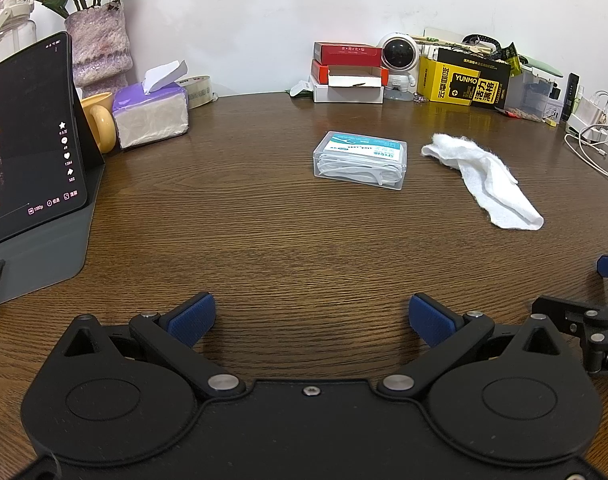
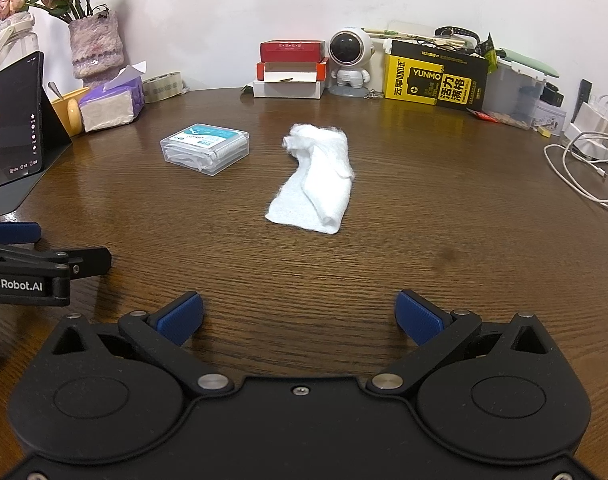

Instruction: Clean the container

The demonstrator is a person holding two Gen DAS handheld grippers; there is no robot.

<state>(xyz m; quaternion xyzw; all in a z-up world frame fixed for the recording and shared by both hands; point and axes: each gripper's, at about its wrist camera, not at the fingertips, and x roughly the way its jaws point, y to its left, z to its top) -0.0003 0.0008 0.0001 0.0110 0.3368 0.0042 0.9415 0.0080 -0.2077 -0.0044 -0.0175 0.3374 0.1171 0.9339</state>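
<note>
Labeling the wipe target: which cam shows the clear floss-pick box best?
Left wrist. The clear box sits near centre, straight ahead of the open left tool, label and picks visible. In the right wrist view the box is off to the left, seen at an angle, beside the white cloth.

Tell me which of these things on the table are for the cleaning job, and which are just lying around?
For the job:
clear box
white cloth
left gripper, open
right gripper, open

Lying about:
tablet
tissue pack
yellow mug
tape roll
vase
red boxes
astronaut toy
battery box
cables
</note>
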